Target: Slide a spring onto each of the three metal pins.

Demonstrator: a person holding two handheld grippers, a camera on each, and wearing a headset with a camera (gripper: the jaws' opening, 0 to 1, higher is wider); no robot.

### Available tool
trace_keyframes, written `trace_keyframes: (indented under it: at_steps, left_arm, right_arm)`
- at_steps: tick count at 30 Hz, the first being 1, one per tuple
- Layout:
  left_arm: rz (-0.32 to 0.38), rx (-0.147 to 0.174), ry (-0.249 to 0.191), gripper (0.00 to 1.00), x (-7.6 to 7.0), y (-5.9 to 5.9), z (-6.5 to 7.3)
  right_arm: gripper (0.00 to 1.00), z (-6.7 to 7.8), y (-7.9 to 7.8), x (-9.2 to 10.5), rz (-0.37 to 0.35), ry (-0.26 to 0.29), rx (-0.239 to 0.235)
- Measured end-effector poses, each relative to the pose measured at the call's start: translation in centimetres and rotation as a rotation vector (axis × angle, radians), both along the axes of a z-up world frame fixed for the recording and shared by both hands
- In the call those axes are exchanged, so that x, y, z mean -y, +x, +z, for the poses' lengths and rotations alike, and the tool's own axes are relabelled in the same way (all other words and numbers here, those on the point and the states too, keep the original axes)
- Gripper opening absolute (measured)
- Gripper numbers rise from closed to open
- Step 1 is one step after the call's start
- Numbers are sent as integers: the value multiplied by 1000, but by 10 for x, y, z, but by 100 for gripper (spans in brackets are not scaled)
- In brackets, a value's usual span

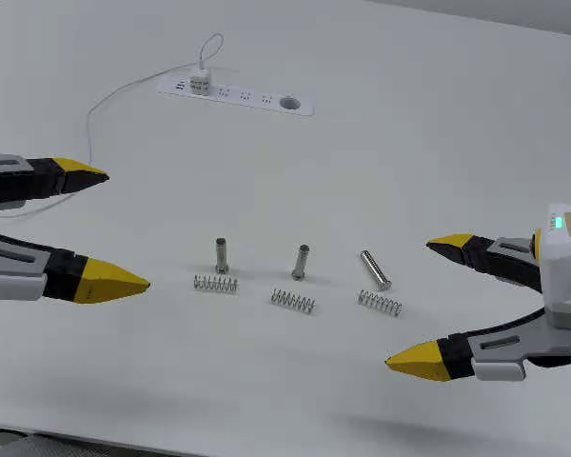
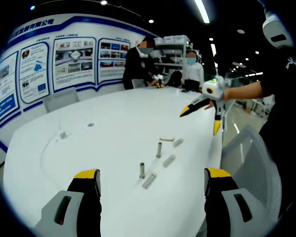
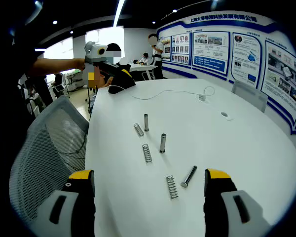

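Note:
Three metal pins sit in a row on the white table. The left pin (image 1: 222, 254) and middle pin (image 1: 302, 261) stand upright; the right pin (image 1: 375, 269) lies on its side. A spring lies in front of each: left spring (image 1: 215, 284), middle spring (image 1: 292, 302), right spring (image 1: 379, 304). My left gripper (image 1: 114, 228) hovers open to the left of the row, nothing between its yellow tips. My right gripper (image 1: 428, 303) hovers open to the right, also holding nothing. The left gripper view has the nearest pin (image 2: 142, 170) and spring (image 2: 149, 180); the right gripper view has the lying pin (image 3: 189, 176) and spring (image 3: 171, 187).
A white power strip (image 1: 236, 94) with a plugged charger and a thin white cable (image 1: 124, 90) lies at the far side of the table. A mesh chair (image 3: 44, 153) stands by the table edge. People stand in the background beyond the table.

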State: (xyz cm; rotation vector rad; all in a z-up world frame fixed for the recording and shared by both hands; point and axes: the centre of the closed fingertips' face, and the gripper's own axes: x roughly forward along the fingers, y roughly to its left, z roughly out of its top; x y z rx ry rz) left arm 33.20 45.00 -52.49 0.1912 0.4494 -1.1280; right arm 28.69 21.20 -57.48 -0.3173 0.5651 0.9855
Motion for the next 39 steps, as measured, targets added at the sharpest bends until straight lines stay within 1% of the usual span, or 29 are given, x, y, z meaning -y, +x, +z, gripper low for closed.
trace_keyframes:
  at_steps: [10,19,22,23,25,32,36,39]
  left_arm:
    - [-3,-5,4,89,-2,-1,-1]
    - [-12,-14,4,89,1,-4,-2]
    - [-11,-15,8,89,0,-4,-3]
    - [-7,-18,18,90,-1,-4,-4]
    - [-7,-19,23,92,-1,-4,-6]
    - [-12,-22,21,91,-2,-6,-7]
    - [-13,-24,20,91,-2,-6,-7]
    - [-10,-25,22,91,-4,-5,-9]
  right_arm:
    - [93,-1,-1,1,-6,-4,-5]
    - [93,-2,-2,2,-8,-11,-7]
    - [93,-1,-2,2,-12,-5,-8]
    - [93,-1,-1,2,-14,-6,-6]
    - [93,-1,-1,3,-18,-10,-6]
    - [93,1,1,3,-25,-11,1]
    - [92,2,5,3,-35,-13,14]
    - [91,3,9,4,-46,-14,16]
